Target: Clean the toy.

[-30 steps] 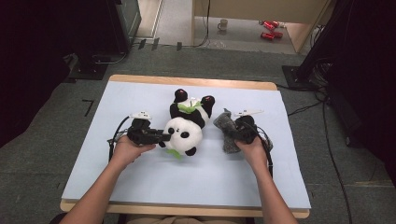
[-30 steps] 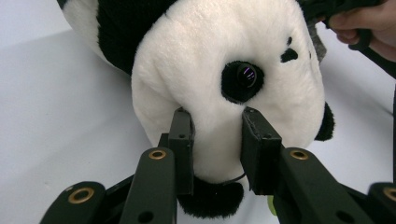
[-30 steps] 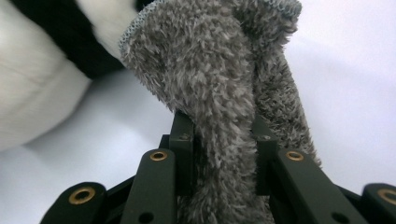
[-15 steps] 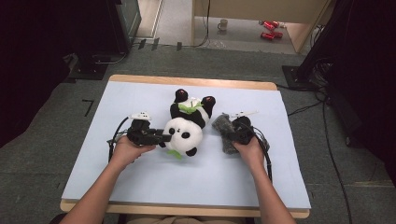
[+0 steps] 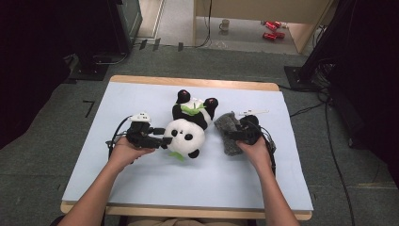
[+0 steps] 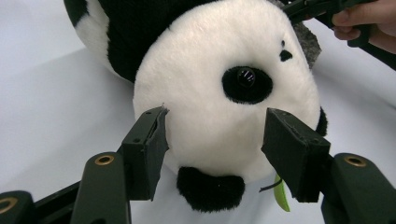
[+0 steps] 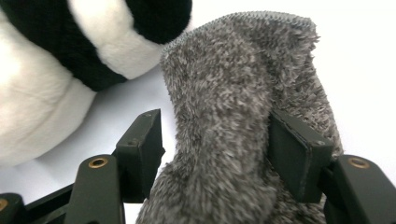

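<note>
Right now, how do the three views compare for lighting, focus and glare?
High view: the table is evenly lit, its surroundings dark, the image soft. Left gripper view: the panda plush is sharp, with a glint on its eye. Right gripper view: the grey fuzzy cloth is crisp at its hem, softer low in the frame.

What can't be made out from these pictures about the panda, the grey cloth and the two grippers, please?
- Panda: far side and underside hidden by its own body in the left gripper view.
- Grey cloth: lower part cut off by the bottom edge of the right gripper view.
- Right gripper: jaws too small and hidden by cloth in the high view.
- Left gripper: body cut off at the bottom edge.
</note>
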The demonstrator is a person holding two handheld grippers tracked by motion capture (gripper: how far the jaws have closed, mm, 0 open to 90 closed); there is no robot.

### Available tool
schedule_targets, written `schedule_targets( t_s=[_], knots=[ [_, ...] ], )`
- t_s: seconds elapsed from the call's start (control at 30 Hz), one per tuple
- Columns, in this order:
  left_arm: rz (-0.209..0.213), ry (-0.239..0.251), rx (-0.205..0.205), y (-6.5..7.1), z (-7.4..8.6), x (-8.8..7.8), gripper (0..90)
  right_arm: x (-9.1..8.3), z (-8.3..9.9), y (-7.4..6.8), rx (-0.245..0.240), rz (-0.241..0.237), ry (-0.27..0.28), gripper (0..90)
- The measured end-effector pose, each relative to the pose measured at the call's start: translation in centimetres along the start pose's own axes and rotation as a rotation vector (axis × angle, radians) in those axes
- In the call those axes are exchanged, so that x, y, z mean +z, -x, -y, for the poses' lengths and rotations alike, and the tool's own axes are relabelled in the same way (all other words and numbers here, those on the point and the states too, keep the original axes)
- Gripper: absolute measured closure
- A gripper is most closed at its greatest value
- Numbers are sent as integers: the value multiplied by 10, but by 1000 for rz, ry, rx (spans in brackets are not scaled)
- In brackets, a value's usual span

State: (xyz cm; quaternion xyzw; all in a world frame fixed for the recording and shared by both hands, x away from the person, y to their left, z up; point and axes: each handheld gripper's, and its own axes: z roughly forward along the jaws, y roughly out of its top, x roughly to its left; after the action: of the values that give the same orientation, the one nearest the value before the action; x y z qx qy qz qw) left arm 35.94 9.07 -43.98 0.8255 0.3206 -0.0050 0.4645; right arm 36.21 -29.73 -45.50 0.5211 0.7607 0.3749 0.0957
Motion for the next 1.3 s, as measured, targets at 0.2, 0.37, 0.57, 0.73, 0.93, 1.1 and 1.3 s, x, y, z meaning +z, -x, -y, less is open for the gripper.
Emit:
schedule_targets(
  t_s=[0.2,0.37,0.57,0.73,0.93,1.1,1.3],
  knots=[
    [-15,14,5,0,-3,-10,382,-16,-1,3,6,-13,52,372],
    [-40,18,8,-3,-3,-21,377,-28,0,8,-16,-13,85,373],
    [-90,40,13,-11,-1,-34,375,-40,3,16,-35,1,108,375],
    [-144,30,24,-22,5,-43,378,-50,6,27,-28,25,115,403],
    [-171,29,8,-36,14,-48,381,-58,12,42,-3,56,127,427],
    [-99,73,24,-30,11,-48,371,-59,18,53,26,78,124,437],
    [-19,55,87,-11,4,-30,340,-55,24,61,40,98,115,440]
  ],
)
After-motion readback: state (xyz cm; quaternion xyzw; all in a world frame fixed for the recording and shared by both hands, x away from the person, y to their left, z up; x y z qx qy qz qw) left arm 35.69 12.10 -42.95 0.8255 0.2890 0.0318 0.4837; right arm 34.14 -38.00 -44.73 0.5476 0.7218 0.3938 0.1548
